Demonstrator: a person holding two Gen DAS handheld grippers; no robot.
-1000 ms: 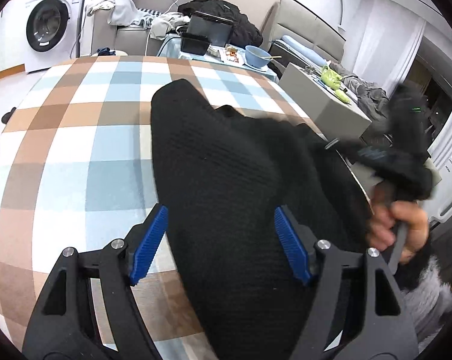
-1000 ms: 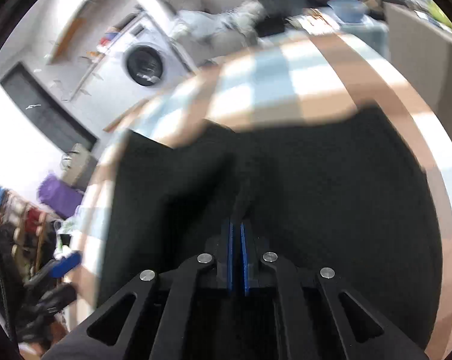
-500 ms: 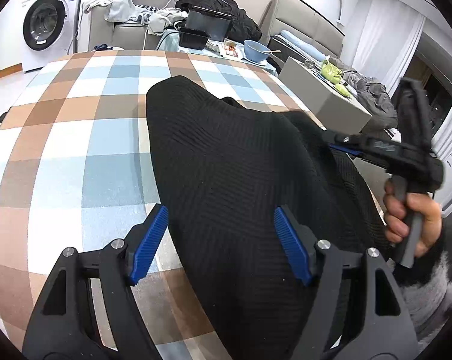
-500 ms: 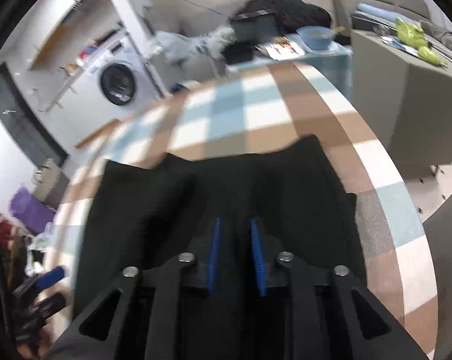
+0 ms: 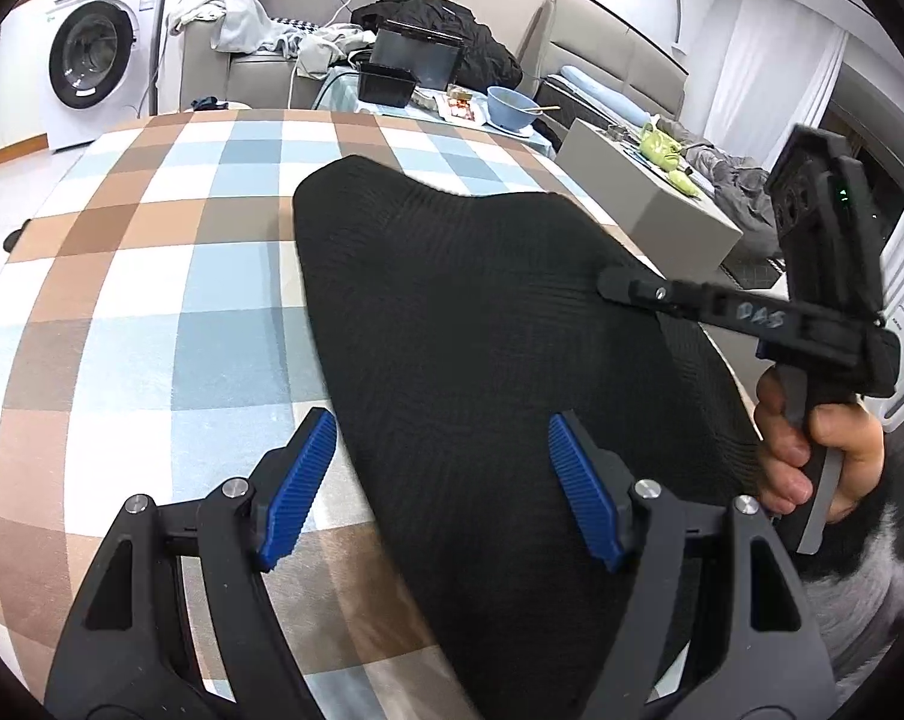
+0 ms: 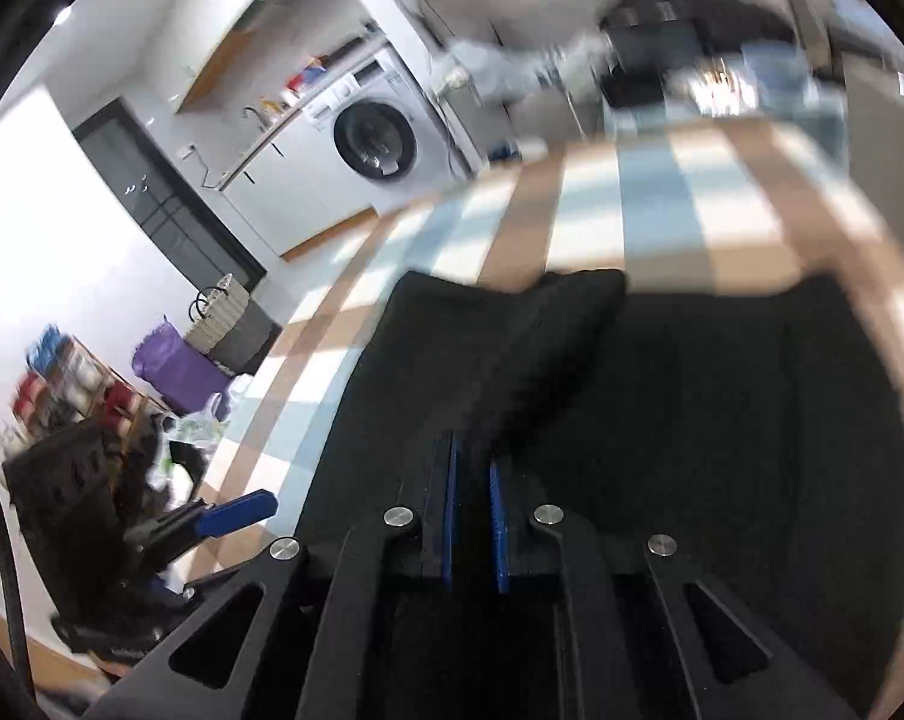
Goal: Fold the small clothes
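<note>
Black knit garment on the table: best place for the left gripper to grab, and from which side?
Likely the black knit garment at its near left edge, which lies flat on the checked tablecloth just inside the open left gripper; come in low from the left.

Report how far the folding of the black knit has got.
Done: the black knit lies spread on the checked table, with one flap doubled over near its far edge. In hand: the right gripper has just been closing, its jaws nearly shut with dark cloth at them; whether they pinch it I can't tell. The left gripper hangs open over the near edge. Left: the remaining folds; it isn't yet a compact stack.
</note>
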